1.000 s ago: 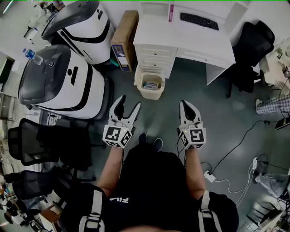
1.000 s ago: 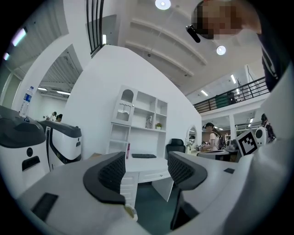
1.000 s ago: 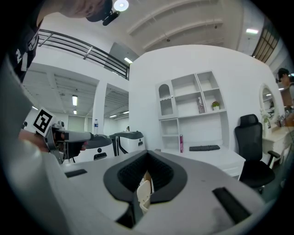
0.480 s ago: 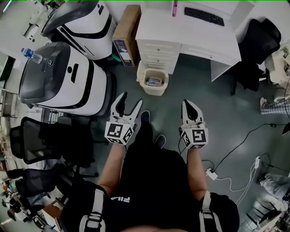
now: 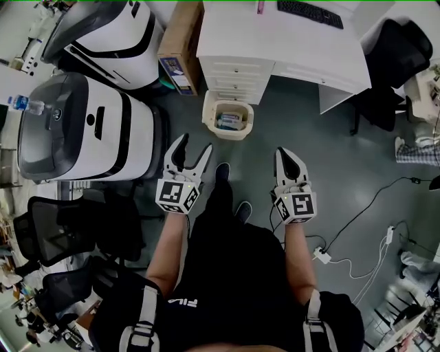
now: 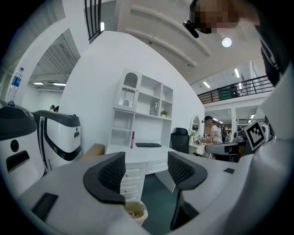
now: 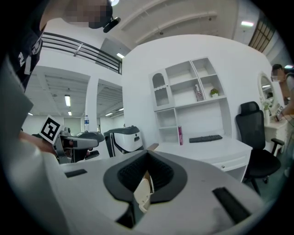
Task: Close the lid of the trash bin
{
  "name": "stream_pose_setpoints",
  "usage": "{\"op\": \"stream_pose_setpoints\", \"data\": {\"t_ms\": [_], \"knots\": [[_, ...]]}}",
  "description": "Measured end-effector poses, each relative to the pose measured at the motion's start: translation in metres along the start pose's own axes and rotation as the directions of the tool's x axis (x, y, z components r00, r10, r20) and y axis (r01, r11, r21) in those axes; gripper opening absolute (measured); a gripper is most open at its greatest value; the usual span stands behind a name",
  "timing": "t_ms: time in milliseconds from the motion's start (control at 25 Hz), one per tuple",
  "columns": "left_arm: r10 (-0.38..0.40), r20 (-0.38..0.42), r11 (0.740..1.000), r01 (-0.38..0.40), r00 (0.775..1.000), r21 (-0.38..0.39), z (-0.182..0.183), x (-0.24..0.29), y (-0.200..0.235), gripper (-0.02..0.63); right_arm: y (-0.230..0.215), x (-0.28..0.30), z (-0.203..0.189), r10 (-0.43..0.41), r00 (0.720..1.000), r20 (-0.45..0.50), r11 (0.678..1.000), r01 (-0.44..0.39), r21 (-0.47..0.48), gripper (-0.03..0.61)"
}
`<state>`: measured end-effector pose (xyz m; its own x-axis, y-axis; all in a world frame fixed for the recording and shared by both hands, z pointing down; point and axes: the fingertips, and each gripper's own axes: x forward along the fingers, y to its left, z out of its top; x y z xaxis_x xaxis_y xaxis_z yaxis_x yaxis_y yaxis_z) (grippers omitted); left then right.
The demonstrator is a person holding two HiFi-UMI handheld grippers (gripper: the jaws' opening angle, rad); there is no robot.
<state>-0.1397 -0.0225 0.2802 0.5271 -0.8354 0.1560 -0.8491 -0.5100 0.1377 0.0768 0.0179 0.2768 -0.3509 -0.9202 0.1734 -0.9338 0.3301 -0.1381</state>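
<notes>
The trash bin [image 5: 209,118] is a small cream tub with rounded corners and a broad rim. Its mouth is uncovered and faces straight up, with a pale blue-and-white packet lying inside. From the head view the lid itself cannot be made out clearly. The bin stands upright on the grey-green floor [image 5: 323,158], its back edge against the white drawers [image 5: 235,77] of the desk [image 5: 289,48], just right of a cardboard box [image 5: 180,34]. Its slightly longer side seems to run along the drawer fronts.

Both grippers are held out level in front of the person, short of the bin and well apart from it, touching nothing. The left gripper [image 5: 194,146] has its fingers spread wide with nothing between them – in its own view the desk and floor show through the gap, and the bin's cream rim peeks out low beside the left finger. The right gripper [image 5: 284,152] has its two fingers pressed together and grips nothing; in its view a sliver of the cream bin shows through the notch beneath the closed tips.

A black keyboard [image 5: 309,14] lies on the desk, and two large white-and-black machines [image 5: 89,130] stand to the left of the bin.
</notes>
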Motion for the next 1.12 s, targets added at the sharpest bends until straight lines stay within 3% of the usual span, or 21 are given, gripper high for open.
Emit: {"op": "stream_pose_setpoints", "data": {"t_ms": [240, 560, 880, 1120], "knots": [[-0.004, -0.044, 1.0, 0.003, 0.999, -0.025, -0.032, 0.059, 0.052, 0.296, -0.004, 0.069, -0.019, -0.001, 1.0, -0.027, 1.0, 0.001, 0.013, 0.006], [-0.012, -0.111, 1.0, 0.009, 0.994, -0.022, -0.084, 0.123, 0.103, 0.296, -0.024, 0.14, -0.057, -0.006, 0.998, -0.069, 0.999, 0.002, -0.051, 0.006], [0.002, -0.202, 1.0, -0.006, 0.979, -0.017, -0.17, 0.16, 0.142, 0.296, -0.041, 0.176, -0.105, -0.01, 0.996, -0.084, 1.0, 0.008, -0.022, 0.006], [0.033, -0.241, 0.993, -0.06, 0.97, -0.106, -0.237, 0.188, 0.175, 0.296, -0.046, 0.193, -0.15, -0.015, 0.994, -0.109, 0.999, 0.011, -0.036, 0.006]]}}
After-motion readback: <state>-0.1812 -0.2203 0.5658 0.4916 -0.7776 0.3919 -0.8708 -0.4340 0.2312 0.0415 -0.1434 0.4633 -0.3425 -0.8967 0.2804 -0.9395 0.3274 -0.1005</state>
